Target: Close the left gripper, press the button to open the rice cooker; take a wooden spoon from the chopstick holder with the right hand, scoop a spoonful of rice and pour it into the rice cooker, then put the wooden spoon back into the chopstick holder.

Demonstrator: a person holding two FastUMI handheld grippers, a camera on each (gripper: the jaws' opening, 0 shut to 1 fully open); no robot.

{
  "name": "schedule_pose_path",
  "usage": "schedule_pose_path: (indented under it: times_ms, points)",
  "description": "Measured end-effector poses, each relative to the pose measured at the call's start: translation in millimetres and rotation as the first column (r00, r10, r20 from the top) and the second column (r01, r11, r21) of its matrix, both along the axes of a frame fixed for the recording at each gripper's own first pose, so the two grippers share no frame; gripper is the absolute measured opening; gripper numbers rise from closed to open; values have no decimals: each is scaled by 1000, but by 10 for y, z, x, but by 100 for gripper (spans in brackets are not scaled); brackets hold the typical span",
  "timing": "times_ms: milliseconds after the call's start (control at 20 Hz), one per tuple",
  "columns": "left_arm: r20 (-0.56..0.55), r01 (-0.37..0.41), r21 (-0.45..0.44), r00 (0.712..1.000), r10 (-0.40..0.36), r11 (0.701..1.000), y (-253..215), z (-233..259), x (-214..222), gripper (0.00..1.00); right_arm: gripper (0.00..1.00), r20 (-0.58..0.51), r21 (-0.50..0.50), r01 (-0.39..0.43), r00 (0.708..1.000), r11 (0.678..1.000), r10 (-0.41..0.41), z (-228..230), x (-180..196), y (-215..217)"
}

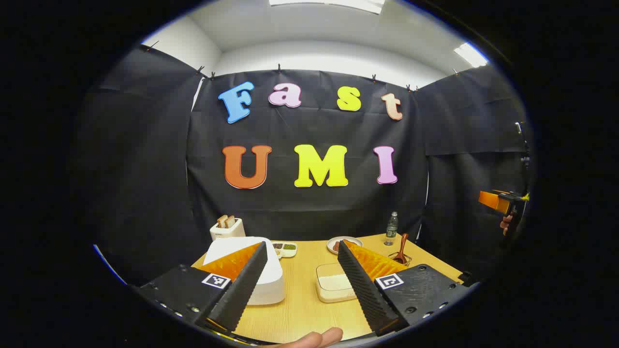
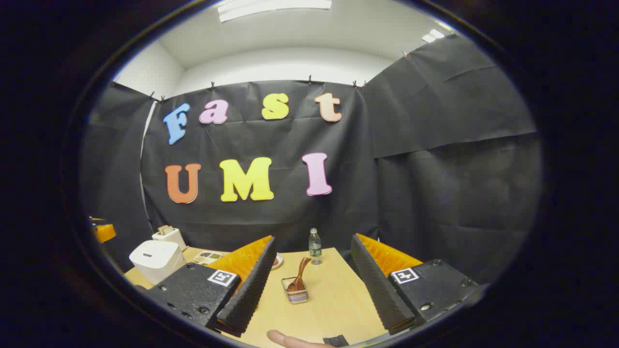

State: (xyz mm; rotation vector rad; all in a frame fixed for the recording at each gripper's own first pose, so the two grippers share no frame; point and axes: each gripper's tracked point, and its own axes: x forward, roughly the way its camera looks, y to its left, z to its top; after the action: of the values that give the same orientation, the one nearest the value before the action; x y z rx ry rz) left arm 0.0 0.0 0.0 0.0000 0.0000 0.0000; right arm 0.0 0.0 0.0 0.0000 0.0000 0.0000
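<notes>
Wooden spoon (image 2: 299, 275) stands in the chopstick holder (image 2: 296, 294), a small wire basket near the bench's (image 2: 333, 299) far right part. Its long axis is near upright, handle leaning up and toward the far edge, bowl end down in the basket. Spoon is dark reddish-brown wood w/ a curved handle. In the left gripper view the spoon (image 1: 402, 247) shows beside that gripper's right finger.

Rice cooker (image 1: 263, 270) is white, rounded, lid down, sitting at the bench's left side. In the right gripper view the cooker (image 2: 155, 261) is by the left edge. A shallow tray of rice (image 1: 333, 282) lies mid-bench, just right of the cooker.

Left gripper (image 1: 302, 251) hovers above the near edge, jaws spread wide, nothing between them; a fingertip of the holding hand (image 1: 309, 338) pokes in at the bottom. Right gripper (image 2: 314, 244) is likewise spread and empty, aimed at the holder. Farther off: toaster (image 1: 227, 228), water bottle (image 1: 391, 228), plate (image 1: 344, 243).
</notes>
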Motion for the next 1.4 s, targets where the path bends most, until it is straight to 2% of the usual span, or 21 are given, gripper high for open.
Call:
schedule_pose_path:
  times_ms: [50, 250, 300, 350, 500, 550, 750, 950, 1050, 1100, 1150, 1200, 1250, 1300, 1350, 1400]
  points:
    - [6, -1, 3, 1000, 1, 1000, 6, 10, 0, 94, 100, -6, 1, 2, 1000, 1000, -2, -23, 17, -12]
    - [22, -19, -8, 1000, 19, 1000, 76, 47, -31, 94, 100, -22, 15, 8, 1000, 1000, -7, -77, 71, -72]
    - [21, -26, -10, 999, 26, 1000, 101, 51, -13, 84, 95, -25, 19, 8, 1000, 1000, -8, -98, 90, -80]
    - [20, -28, -9, 999, 29, 1000, 107, 41, -2, 94, 95, -30, 22, 10, 1000, 1000, -10, -112, 98, -93]
    - [11, -36, -11, 999, 36, 999, 158, 9, 5, 94, 95, -33, 27, 10, 999, 1000, -9, -136, 108, -115]
    - [11, -41, -10, 999, 41, 999, 170, 15, 17, 94, 100, -33, 28, 8, 999, 1000, -7, -136, 114, -118]
    - [29, -64, -42, 997, 65, 997, 280, -14, 108, 94, 100, -35, 43, -6, 999, 999, 8, -200, 181, -127]
    - [22, -87, -29, 996, 88, 996, 454, -86, 335, 94, 100, -10, 49, -30, 999, 998, 31, -250, 337, -94]
    - [11, -63, -13, 998, 63, 998, 479, -163, 486, 94, 100, 8, 59, -43, 999, 997, 42, -271, 408, -71]
    - [5, -44, -7, 999, 44, 999, 493, -207, 572, 94, 95, 15, 70, -42, 999, 997, 41, -291, 458, -68]
    - [-5, -54, -4, 999, 54, 999, 596, -277, 638, 94, 100, 20, 84, -42, 999, 996, 40, -301, 506, -63]
    - [-15, -68, -2, 998, 68, 998, 698, -339, 705, 94, 95, 22, 95, -41, 999, 995, 39, -327, 545, -53]
    - [-30, -87, 1, 996, 87, 996, 821, -429, 784, 95, 100, 22, 102, -42, 999, 994, 40, -357, 592, -41]
    - [-44, -97, 6, 994, 97, 995, 906, -492, 862, 94, 100, 18, 102, -41, 999, 994, 39, -411, 634, -30]
    - [-61, -93, 6, 994, 93, 996, 939, -557, 948, 93, 94, 10, 101, -38, 999, 994, 37, -472, 672, -23]
    - [-67, -75, 1, 995, 75, 997, 953, -599, 1035, 86, 100, 1, 100, -42, 999, 994, 42, -539, 705, 10]
